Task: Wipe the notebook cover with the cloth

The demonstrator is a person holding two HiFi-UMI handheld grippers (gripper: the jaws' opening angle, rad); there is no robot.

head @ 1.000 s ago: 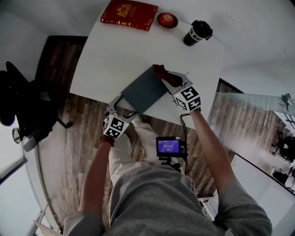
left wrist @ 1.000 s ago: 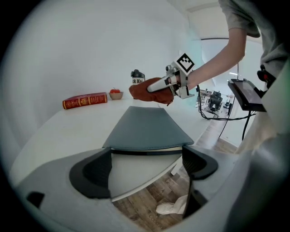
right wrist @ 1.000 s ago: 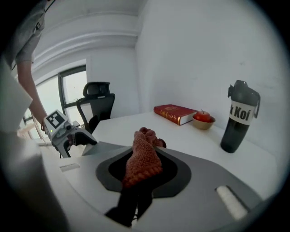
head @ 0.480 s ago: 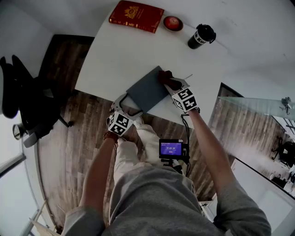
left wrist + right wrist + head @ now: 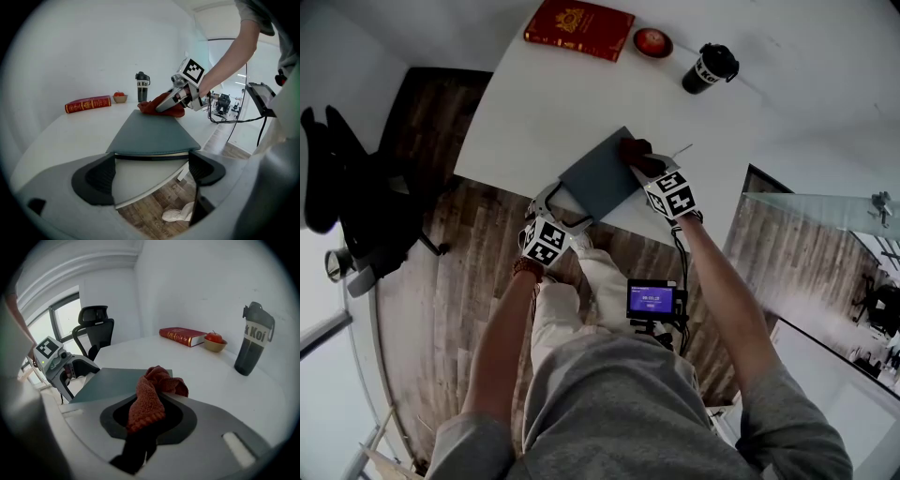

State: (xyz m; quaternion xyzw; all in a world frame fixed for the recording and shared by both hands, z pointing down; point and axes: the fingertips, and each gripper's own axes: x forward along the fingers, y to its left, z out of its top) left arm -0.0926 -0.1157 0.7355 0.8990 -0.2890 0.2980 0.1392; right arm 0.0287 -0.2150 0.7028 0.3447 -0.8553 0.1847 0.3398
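Two jaws of the left gripper (image 5: 563, 210) stand wide apart at the near edge of the white surface (image 5: 534, 112), above wood floor (image 5: 441, 272), with the near side of the grey notebook (image 5: 598, 176) between them. The notebook lies flat and angled, one corner close to that edge. On its far corner the right gripper (image 5: 641, 161) presses a red cloth (image 5: 632, 148), jaws closed on the fabric. Beyond, bare surface runs open to a red book (image 5: 579, 28), a bowl (image 5: 653, 42) and a dark bottle (image 5: 708, 66) along the far edge.
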